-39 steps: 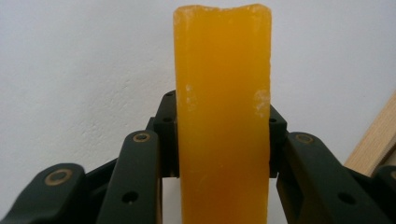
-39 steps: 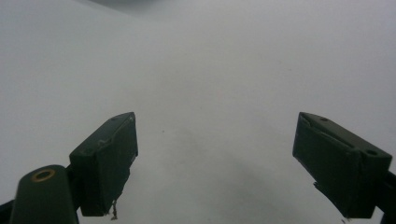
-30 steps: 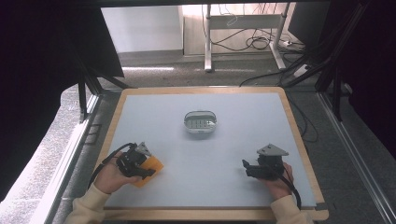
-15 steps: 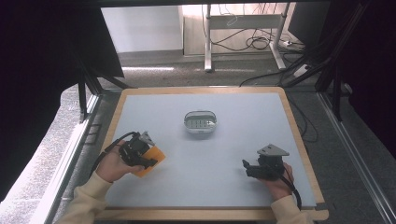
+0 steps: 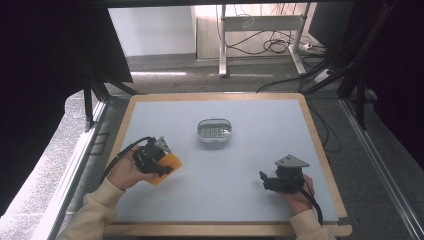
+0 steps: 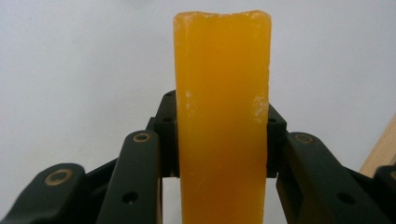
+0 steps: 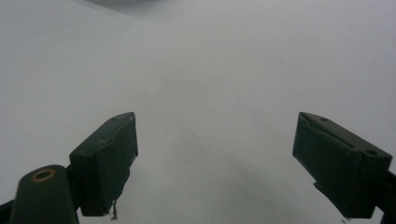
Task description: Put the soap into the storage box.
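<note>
An orange bar of soap (image 6: 223, 116) stands between the jaws of my left gripper (image 6: 223, 135), which is shut on its two long sides. In the high view that soap (image 5: 169, 167) sticks out to the right of the left gripper (image 5: 159, 162), held a little above the pale grey table top (image 5: 240, 160) at the front left. My right gripper (image 5: 263, 181) rests at the front right, pointing left. Its jaws (image 7: 215, 163) stand wide open with bare table between them. A small oval soap dish (image 5: 214, 130) with a green and white inside sits mid-table, farther back.
The table has a wooden rim (image 5: 320, 145). Beyond its far edge are a floor with cables (image 5: 280, 47) and a metal stand leg (image 5: 222, 50). Dark frame posts (image 5: 95, 95) rise at the left and right sides.
My left hand has lifted the soap and carried it up the picture and a little right, toward the dish. The right gripper has stayed where it was.
</note>
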Demonstrator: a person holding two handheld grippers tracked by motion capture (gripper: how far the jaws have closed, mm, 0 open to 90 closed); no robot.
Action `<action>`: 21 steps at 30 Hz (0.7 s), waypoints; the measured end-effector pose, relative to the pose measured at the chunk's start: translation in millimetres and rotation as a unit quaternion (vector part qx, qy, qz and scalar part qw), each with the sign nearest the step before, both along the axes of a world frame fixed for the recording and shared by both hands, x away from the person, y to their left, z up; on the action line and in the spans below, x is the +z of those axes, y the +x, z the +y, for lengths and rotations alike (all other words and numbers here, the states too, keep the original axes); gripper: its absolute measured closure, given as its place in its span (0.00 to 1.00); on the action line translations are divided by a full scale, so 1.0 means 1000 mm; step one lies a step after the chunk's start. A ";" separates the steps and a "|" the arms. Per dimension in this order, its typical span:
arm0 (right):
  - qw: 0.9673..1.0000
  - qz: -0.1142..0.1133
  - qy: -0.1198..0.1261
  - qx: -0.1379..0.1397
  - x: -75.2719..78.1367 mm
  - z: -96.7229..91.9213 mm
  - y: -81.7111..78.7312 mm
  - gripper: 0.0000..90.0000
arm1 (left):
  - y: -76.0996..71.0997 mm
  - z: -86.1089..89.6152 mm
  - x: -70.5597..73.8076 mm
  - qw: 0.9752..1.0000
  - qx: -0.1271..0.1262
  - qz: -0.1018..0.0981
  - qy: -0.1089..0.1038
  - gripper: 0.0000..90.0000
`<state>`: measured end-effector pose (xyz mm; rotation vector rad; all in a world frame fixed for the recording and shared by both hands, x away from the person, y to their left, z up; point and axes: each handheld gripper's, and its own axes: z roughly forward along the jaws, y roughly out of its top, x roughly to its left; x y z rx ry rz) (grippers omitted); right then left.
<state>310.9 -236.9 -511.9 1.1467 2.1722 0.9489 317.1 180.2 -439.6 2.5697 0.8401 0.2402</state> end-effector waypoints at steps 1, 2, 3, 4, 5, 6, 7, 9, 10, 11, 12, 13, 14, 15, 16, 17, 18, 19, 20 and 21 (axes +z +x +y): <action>1.000 0.000 0.000 0.000 0.000 0.000 0.000 0.16 | 0.000 0.000 0.000 1.000 0.000 0.000 0.000 0.69; 1.000 0.000 0.000 0.000 0.000 0.000 0.000 0.16 | 0.001 -0.002 0.000 1.000 0.000 0.001 -0.001 0.69; 1.000 0.000 0.000 -0.001 0.000 0.000 0.000 0.16 | 0.002 -0.002 0.001 1.000 -0.003 0.000 0.003 0.69; 1.000 0.000 0.000 -0.001 0.000 0.000 0.000 0.16 | 0.003 -0.002 0.002 1.000 -0.004 0.000 0.004 0.69; 1.000 0.000 0.000 0.000 0.000 0.000 0.000 0.16 | 0.004 -0.003 0.002 1.000 -0.005 0.000 0.005 0.69; 1.000 0.000 0.000 0.000 0.000 0.000 0.000 0.16 | 0.005 -0.004 0.002 1.000 -0.005 0.001 0.005 0.69; 1.000 0.000 0.000 0.001 0.000 0.000 0.000 0.16 | 0.006 -0.005 0.003 1.000 -0.007 0.002 0.007 0.69; 1.000 0.001 0.000 0.000 0.000 0.000 0.000 0.16 | 0.007 -0.006 0.003 1.000 -0.008 0.002 0.009 0.69; 1.000 0.002 0.000 -0.002 -0.001 0.000 0.001 0.16 | 0.009 -0.008 0.004 1.000 -0.011 0.002 0.013 0.69; 1.000 0.002 0.000 -0.002 -0.001 0.000 0.001 0.16 | 0.010 -0.009 0.005 1.000 -0.013 0.001 0.014 0.69; 1.000 0.002 0.000 -0.002 -0.001 0.000 0.001 0.16 | 0.010 -0.009 0.005 1.000 -0.013 0.001 0.014 0.69; 1.000 0.002 0.000 -0.002 -0.001 0.000 0.000 0.16 | 0.012 -0.012 0.007 1.000 -0.015 -0.001 0.015 0.69; 1.000 0.002 0.000 -0.002 -0.001 0.000 0.000 0.16 | 0.012 -0.012 0.007 1.000 -0.015 -0.001 0.015 0.69; 1.000 0.001 0.000 -0.001 0.000 0.000 0.000 0.16 | 0.014 -0.015 0.009 1.000 -0.020 -0.001 0.019 0.69; 1.000 0.001 0.000 -0.001 0.000 0.000 0.000 0.16 | 0.015 -0.017 0.010 1.000 -0.022 -0.003 0.020 0.69; 1.000 0.001 0.000 -0.001 0.000 0.000 0.000 0.16 | 0.015 -0.017 0.010 1.000 -0.022 -0.003 0.020 0.69; 1.000 0.002 0.000 -0.001 0.000 0.000 0.000 0.16 | 0.017 -0.020 0.012 0.999 -0.026 -0.003 0.025 0.69; 1.000 0.002 0.000 -0.001 -0.001 0.000 0.000 0.16 | 0.017 -0.020 0.012 0.999 -0.026 -0.003 0.025 0.69; 1.000 0.002 0.000 -0.002 -0.001 0.000 0.000 0.16 | 0.019 -0.023 0.014 0.999 -0.030 -0.003 0.028 0.69; 1.000 0.003 0.001 -0.002 -0.001 0.000 0.000 0.16 | 0.020 -0.025 0.015 0.999 -0.033 -0.004 0.030 0.69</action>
